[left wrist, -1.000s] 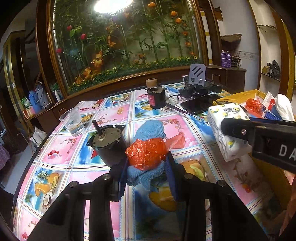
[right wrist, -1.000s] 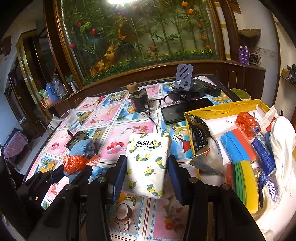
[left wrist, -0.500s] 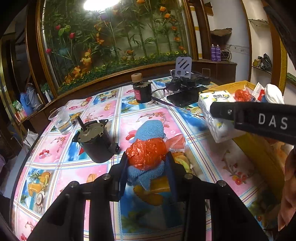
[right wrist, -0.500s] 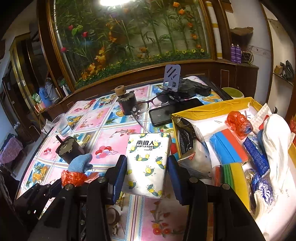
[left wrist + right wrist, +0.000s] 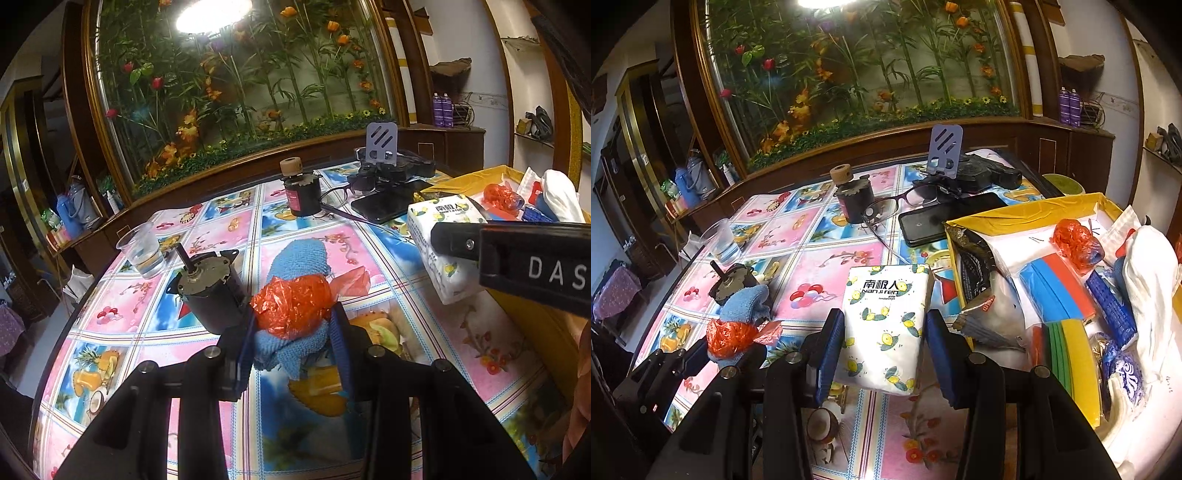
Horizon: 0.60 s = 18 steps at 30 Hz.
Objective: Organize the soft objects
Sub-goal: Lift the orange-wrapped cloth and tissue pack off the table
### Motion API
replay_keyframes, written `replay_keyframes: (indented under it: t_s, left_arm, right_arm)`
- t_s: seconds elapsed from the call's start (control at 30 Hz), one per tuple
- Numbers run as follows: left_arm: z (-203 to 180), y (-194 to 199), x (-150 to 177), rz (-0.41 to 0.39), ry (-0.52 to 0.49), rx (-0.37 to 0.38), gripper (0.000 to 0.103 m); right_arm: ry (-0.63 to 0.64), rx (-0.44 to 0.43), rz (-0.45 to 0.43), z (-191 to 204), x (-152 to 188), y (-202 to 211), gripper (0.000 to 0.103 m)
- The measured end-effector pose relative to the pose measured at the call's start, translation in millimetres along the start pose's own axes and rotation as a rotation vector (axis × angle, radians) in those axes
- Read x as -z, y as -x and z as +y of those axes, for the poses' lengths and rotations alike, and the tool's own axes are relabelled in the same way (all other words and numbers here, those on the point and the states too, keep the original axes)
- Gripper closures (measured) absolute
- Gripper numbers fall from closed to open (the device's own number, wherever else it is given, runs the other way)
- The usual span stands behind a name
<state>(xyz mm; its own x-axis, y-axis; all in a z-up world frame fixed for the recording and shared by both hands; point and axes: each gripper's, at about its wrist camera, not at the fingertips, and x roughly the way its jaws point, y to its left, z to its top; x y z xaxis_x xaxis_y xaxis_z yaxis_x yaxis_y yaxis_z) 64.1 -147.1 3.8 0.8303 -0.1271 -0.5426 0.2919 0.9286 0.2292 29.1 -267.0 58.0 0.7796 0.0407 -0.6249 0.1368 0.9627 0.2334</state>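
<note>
Two soft loads are held above the counter (image 5: 207, 236), whose glossy plastic cover is printed in pink and blue squares of fruit and flowers. The left gripper (image 5: 293, 332), black with blue ribbed pads, has its fingers drawn narrow on a bundle: a crinkled orange plastic bag (image 5: 291, 302) sitting on a nubbly blue terry cloth (image 5: 299, 254), which bulges up in a rounded peak beyond the bag and hangs in folds below it. Both pads press into the bundle's sides. From the right wrist view the same bundle (image 5: 733, 332) hangs near the counter's left edge.

The right gripper (image 5: 884, 343) clamps a plump, rectangular tissue pack in white film printed with small yellow bees (image 5: 886, 317); the pads dent its long sides. It hangs over the counter just beside the yellow-rimmed open box (image 5: 1027, 206) at the counter's right edge, where flat foam sheets in blue, orange, green and yellow (image 5: 1060, 295), a second crumpled orange bag (image 5: 1075, 240), a white cloth (image 5: 1152, 280) and a dark foil pouch (image 5: 975, 266) lie packed together.

Hard things stand apart: a dark cylindrical motor with a metal shaft (image 5: 210, 291) just left of the bundle, a clear plastic cup (image 5: 142, 251) near the left edge, a black jar with a cork-coloured knob (image 5: 299, 192), thin-framed glasses (image 5: 897, 203) and a glossy black phone (image 5: 945, 221) toward the far edge.
</note>
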Motion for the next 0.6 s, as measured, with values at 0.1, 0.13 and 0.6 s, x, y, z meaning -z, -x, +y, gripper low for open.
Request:
replay_keyframes:
  t_s: [0.1,0.13,0.6]
  left_arm:
    - [-2,1,0,-0.01,-0.014,-0.011,0.067]
    - [-2,2,0,-0.014,-0.016,-0.013,0.067]
    - [-7,8,-2,-0.052,-0.04,-0.047,0.066]
  right_arm:
    - [0.003,0.0,-0.001,0,0,0,0.054]
    - [0.003,-0.001,-0.004,-1,0,0,0.054]
    - [-0.02,-0.006,-0.042,-12,-9,13,0.054]
